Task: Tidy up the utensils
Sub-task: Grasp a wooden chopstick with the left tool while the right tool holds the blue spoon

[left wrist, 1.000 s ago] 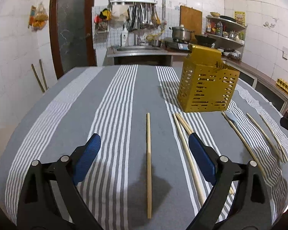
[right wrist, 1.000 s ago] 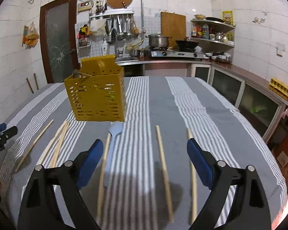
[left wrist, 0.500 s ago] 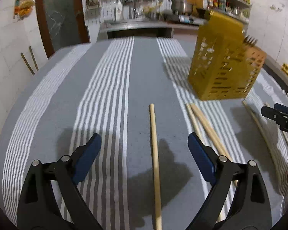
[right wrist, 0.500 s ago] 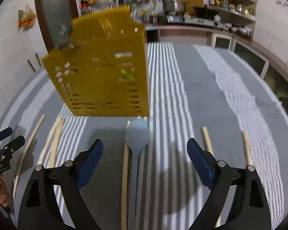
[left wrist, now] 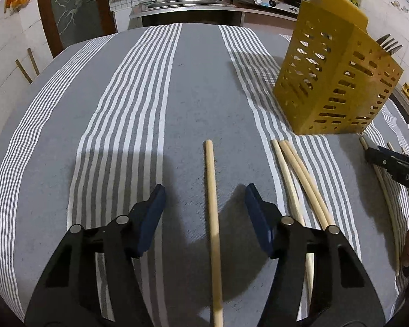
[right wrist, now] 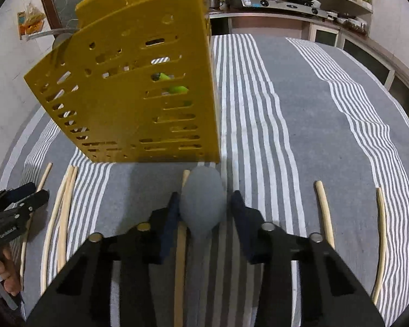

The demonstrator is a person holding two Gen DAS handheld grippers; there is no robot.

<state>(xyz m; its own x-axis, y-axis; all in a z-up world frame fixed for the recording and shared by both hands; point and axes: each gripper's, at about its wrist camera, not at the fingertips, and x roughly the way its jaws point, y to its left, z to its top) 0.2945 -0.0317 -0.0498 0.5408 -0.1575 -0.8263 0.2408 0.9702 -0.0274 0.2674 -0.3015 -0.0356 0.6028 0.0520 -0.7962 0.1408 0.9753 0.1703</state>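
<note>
While both grippers are closing, the chopstick (left wrist: 212, 207) runs lengthwise between left gripper (left wrist: 204, 204) pads, untouched; right gripper (right wrist: 201, 204) straddles the grey spoon (right wrist: 201, 201), not yet clamped.

My left wrist camera looks steeply down along its fingers, close over the striped tablecloth (left wrist: 199, 87). My right wrist camera faces likewise, just beside it. Both views share the yellow utensil holder (left wrist: 338, 81) (right wrist: 139, 92) and kitchen counter behind.
</note>
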